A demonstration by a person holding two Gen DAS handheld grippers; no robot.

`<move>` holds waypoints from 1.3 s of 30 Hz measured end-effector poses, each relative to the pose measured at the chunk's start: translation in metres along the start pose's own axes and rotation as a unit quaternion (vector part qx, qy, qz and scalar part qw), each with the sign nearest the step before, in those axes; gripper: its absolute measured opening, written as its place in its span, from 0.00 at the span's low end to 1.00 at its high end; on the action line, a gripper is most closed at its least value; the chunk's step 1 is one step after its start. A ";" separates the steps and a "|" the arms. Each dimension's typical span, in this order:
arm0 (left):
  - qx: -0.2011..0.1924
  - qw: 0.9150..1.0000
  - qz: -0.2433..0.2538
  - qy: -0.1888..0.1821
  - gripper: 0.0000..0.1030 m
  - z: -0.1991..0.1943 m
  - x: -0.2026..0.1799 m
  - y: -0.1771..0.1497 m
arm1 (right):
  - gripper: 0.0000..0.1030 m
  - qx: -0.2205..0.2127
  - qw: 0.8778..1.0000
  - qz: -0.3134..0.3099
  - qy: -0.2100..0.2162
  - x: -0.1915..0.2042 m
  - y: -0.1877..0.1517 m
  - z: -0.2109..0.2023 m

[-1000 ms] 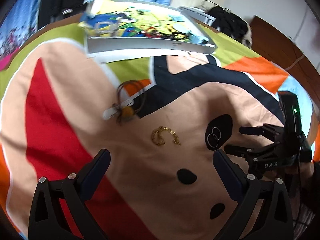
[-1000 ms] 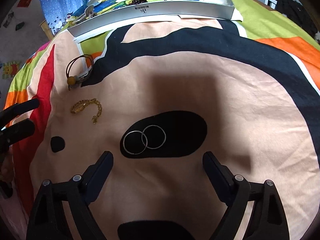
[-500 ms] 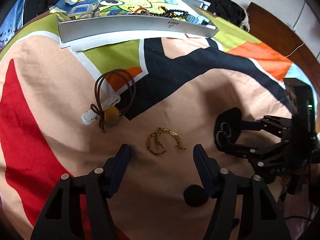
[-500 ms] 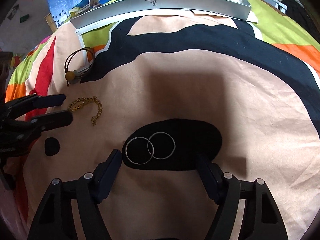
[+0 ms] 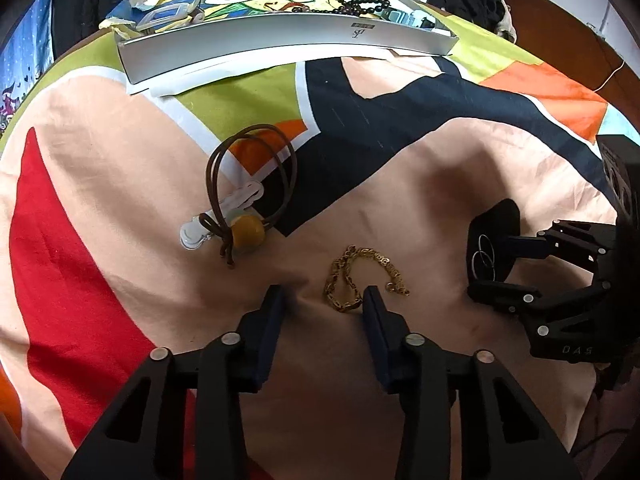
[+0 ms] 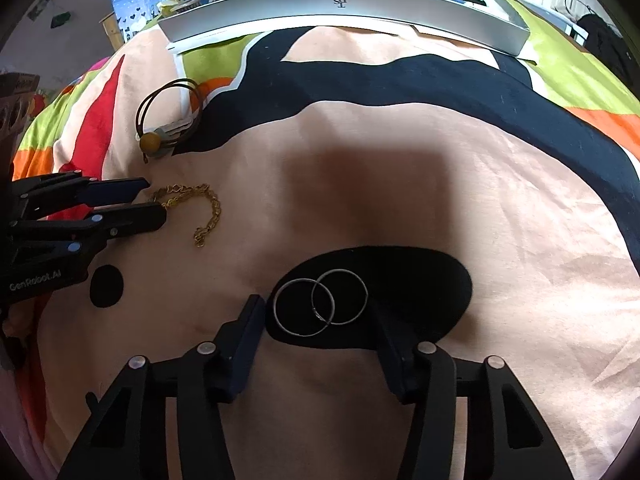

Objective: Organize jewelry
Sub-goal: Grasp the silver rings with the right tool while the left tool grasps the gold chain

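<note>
A gold chain [image 5: 362,276] lies curled on the peach part of a patterned bedspread [image 5: 120,168]; the left gripper [image 5: 325,306] is low over it with its fingers apart, the near end of the chain lying between the tips; whether they touch it I cannot tell. To the right two silver rings [image 6: 320,302] overlap on a black patch of the bedspread; the right gripper [image 6: 318,312] stands with its fingers apart, one on each side of the rings, not closed on them. Beyond the chain rests a brown cord loop with a yellow bead [image 5: 249,233] across a white clip [image 5: 224,216]. At the far edge sits a shallow silver tray [image 5: 280,36] holding a dark bead string [image 5: 352,4].
</note>
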State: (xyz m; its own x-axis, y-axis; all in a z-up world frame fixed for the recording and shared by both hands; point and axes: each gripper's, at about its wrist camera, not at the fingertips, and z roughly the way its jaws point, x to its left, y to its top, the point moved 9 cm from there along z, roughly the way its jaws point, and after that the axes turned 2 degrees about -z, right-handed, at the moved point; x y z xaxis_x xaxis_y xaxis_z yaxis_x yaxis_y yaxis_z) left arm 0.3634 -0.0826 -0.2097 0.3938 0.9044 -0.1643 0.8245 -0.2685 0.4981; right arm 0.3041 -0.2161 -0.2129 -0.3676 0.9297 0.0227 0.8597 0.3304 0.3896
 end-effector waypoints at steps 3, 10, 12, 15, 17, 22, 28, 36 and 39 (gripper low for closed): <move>0.000 1.000 0.003 0.007 0.25 0.001 0.001 -0.001 | 0.42 -0.001 1.000 -0.002 0.002 0.000 -0.002 -0.001; -0.002 1.000 -0.001 0.011 0.17 0.002 0.006 0.000 | 0.36 -0.001 1.000 0.002 0.008 -0.002 -0.001 -0.002; -0.006 1.000 -0.014 0.000 0.16 0.001 0.008 0.002 | 0.36 0.000 1.000 0.006 0.009 -0.001 0.003 -0.001; -0.006 0.999 -0.044 -0.020 0.17 -0.001 0.012 0.004 | 0.36 0.001 1.000 0.008 0.010 -0.004 0.002 -0.002; -0.007 0.998 -0.060 -0.030 0.17 -0.002 0.016 0.007 | 0.36 0.000 1.000 0.008 0.010 -0.005 0.002 -0.003; -0.015 0.997 -0.065 -0.035 0.19 -0.005 0.018 0.014 | 0.36 -0.001 1.000 0.014 0.011 -0.012 -0.001 -0.004; -0.020 0.998 -0.048 -0.037 0.35 -0.001 0.008 0.018 | 0.36 -0.002 1.000 0.015 0.009 0.003 0.010 0.009; -0.020 0.998 -0.055 -0.014 0.19 0.010 0.012 0.023 | 0.30 -0.006 1.000 0.013 0.003 0.012 0.015 0.014; -0.019 0.998 -0.056 -0.008 0.12 0.010 0.012 0.021 | 0.29 -0.007 1.000 0.005 -0.001 0.016 0.016 0.015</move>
State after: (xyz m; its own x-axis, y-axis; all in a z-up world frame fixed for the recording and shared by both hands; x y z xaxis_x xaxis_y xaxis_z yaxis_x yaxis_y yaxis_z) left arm 0.3892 -0.0809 -0.2097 0.3069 0.9224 -0.2344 0.8476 -0.1528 0.5082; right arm 0.3176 -0.1938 -0.2199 -0.3573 0.9337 0.0246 0.8585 0.3179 0.4024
